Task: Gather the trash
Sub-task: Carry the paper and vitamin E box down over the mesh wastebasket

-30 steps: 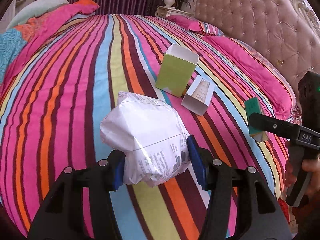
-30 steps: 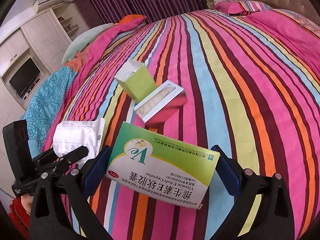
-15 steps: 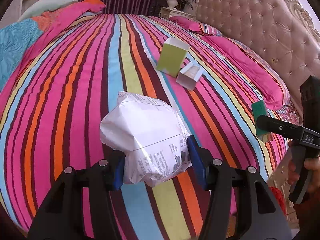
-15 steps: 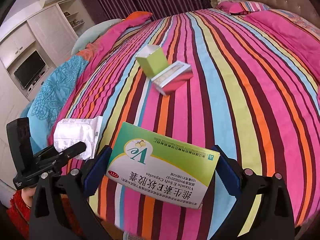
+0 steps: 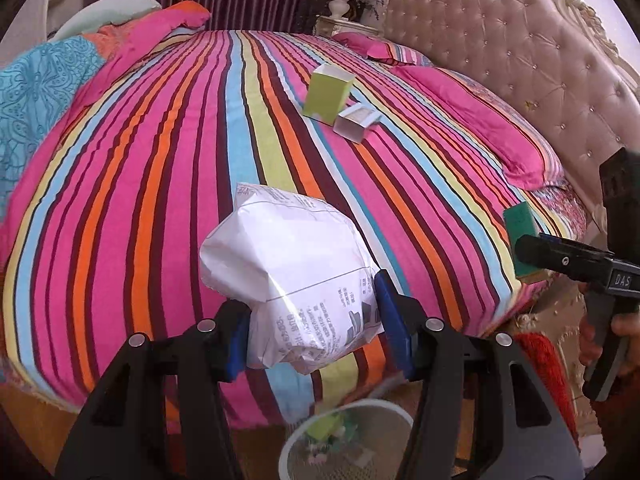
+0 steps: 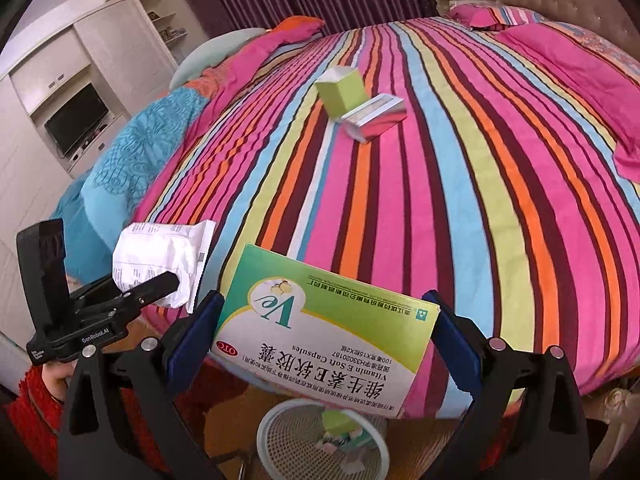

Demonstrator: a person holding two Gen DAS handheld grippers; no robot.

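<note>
White mesh of a wastebasket (image 6: 280, 436), absent from both wrist views half a second ago, is now seen below the bed's (image 5: 120, 200) foot edge, with both loads drawn back over it, so release is judged close. The crumpled white packet (image 5: 292, 280) is clamped in the left gripper (image 5: 310, 320); the vitamin E carton (image 6: 324, 332) is clamped in the right gripper (image 6: 326, 334), long axis spanning the jaws, print inverted. A green box (image 5: 327, 94) and silver box (image 5: 356, 122) remain uncollected.

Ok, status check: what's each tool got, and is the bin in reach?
Left tool shut on crumpled white packet. Right tool shut on vitamin E box. Wastebasket below both. Two boxes left on bed.
</note>
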